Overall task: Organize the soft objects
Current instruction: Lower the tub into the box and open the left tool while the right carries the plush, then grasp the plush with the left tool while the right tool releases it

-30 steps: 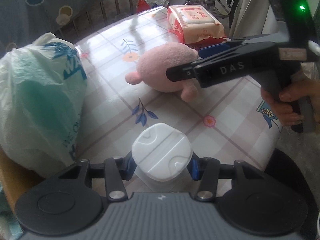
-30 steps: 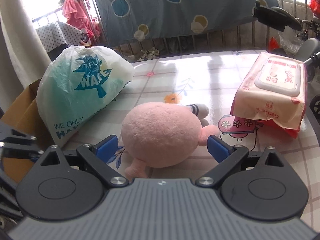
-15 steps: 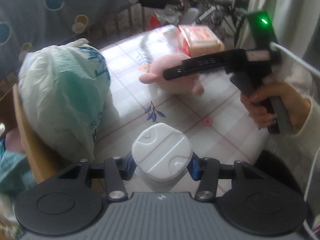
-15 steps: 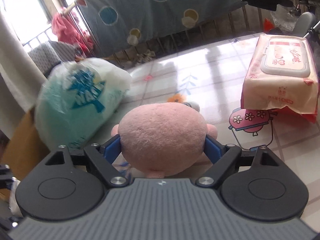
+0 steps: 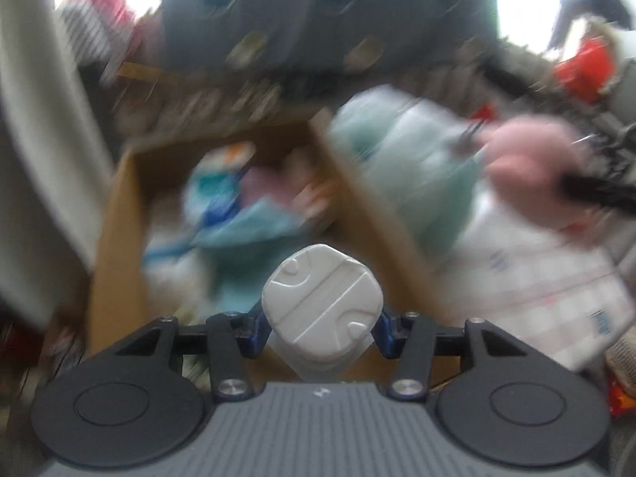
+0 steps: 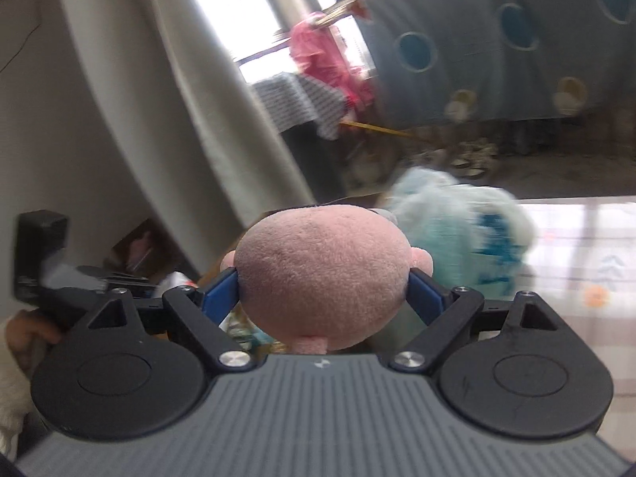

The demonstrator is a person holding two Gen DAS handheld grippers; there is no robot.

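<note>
Pink plush toy (image 6: 322, 276) sits between the blue pads of the right claw (image 6: 322, 290), both pads pressed into its sides, fur bulging a little around them. Jaws stand wide because the toy is wide, and they are easing slightly apart at this moment with the toy between them; the grip looks light. In the left wrist view the same toy (image 5: 528, 167) hangs clear of the tabletop (image 5: 536, 278), above the teal-printed plastic bag (image 5: 413, 167), beside the open cardboard box (image 5: 119, 238).

Left claw (image 5: 322, 310) is about half open, closed on a white squarish tub with a ribbed lid (image 5: 322, 302); pads touch both sides. It points down over the box, which already holds a heap of soft, teal and pink items, too blurred to name.

Judgement: step in hand is carrying both pieces to the box. To do it well:
- Firm up the right grip before going further; plush compresses and can slip from a loosening hold.
- Clear the plastic bag and the near box wall with the toy's dangling limbs.
- Bring one claw over the opening at a time; the two are near each other and could collide.
- Release low, over a gap in the heap, so nothing rolls out.

Both views are heavily motion-blurred; box depth cannot be told.
</note>
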